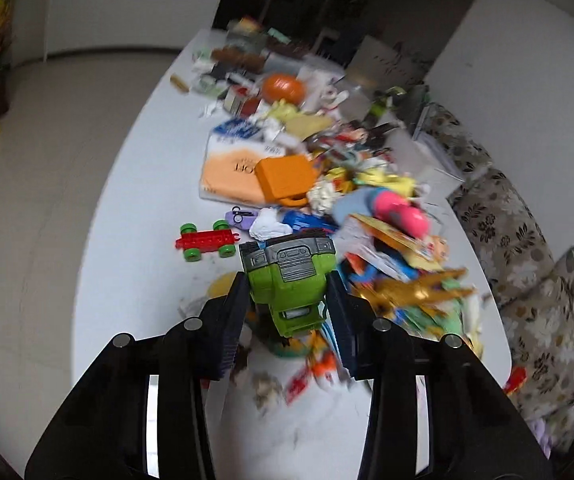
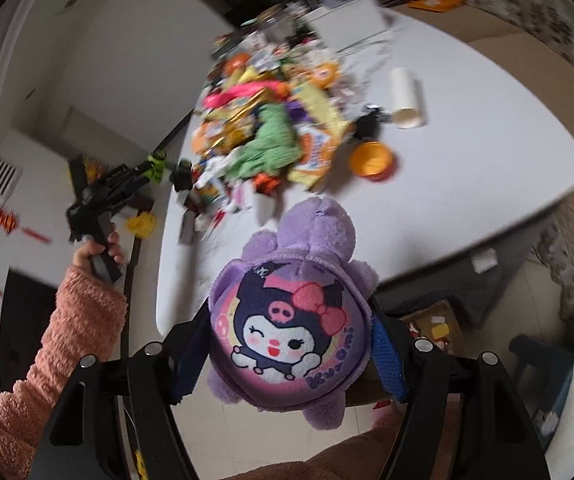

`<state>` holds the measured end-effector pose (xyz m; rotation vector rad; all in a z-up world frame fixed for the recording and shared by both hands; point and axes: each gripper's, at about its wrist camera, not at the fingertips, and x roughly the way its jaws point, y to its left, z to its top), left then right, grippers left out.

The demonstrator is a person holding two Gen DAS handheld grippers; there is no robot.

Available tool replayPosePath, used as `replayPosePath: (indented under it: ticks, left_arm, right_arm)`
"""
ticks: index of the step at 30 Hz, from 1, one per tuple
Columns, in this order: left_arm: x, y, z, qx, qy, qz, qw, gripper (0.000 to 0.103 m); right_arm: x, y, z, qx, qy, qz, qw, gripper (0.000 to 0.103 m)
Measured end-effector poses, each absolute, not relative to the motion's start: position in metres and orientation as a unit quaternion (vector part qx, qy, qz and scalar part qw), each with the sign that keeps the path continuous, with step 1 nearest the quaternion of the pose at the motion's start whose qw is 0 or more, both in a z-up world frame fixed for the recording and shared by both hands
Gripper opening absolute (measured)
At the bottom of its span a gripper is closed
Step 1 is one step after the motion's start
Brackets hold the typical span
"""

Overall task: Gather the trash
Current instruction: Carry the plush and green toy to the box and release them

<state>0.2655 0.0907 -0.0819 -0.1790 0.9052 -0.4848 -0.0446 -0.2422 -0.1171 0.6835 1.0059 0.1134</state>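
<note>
My left gripper [image 1: 289,300] is shut on a green and grey toy truck [image 1: 289,276] and holds it above the white table [image 1: 143,184]. It also shows far off in the right wrist view [image 2: 157,168], small and held by a hand in a pink sleeve. My right gripper [image 2: 287,344] is shut on a purple plush toy [image 2: 287,320] with a cartoon face, near the table's edge. A heap of wrappers, paper scraps and toys [image 1: 327,184] covers the table's middle, and it shows in the right wrist view too [image 2: 271,128].
A red toy chassis with green wheels [image 1: 207,240] lies left of the heap. An orange box [image 1: 285,178] sits on an orange packet. An orange bowl [image 2: 371,158] and a white paper cup [image 2: 405,98] stand right of the heap. A patterned sofa [image 1: 527,248] runs along the table.
</note>
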Motion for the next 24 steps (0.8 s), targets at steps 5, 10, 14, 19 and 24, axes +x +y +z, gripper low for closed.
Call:
replayPosePath:
  ticks: [5,10,14,19,24]
  left_arm:
    - [0.208,0.106,-0.061,-0.103,0.409,-0.254,0.870,0.038]
    - [0.119,0.107,-0.056,-0.081,0.405,-0.301,0.860,0.038]
    - [0.053,0.095,-0.090,-0.066,0.444,-0.326,0.832,0.038]
    - [-0.009,0.060,-0.180,-0.051,0.533,-0.332,0.777,0.038]
    - [-0.032,0.023,-0.314,-0.033,0.624,-0.291,0.724,0.038]
  right_arm:
    - [-0.022,-0.210,-0.120,0.299,0.489,0.107,0.812,0.069]
    - [-0.021,-0.185,-0.125,0.252,0.513,0.142,0.808,0.069]
    - [-0.032,-0.178,-0.156,0.236,0.550,0.152,0.787,0.069]
    - [-0.047,-0.184,-0.230,0.227,0.607,0.122,0.751,0.069]
    - [-0.050,-0.196,-0.325,0.188,0.651,0.071,0.732,0.069]
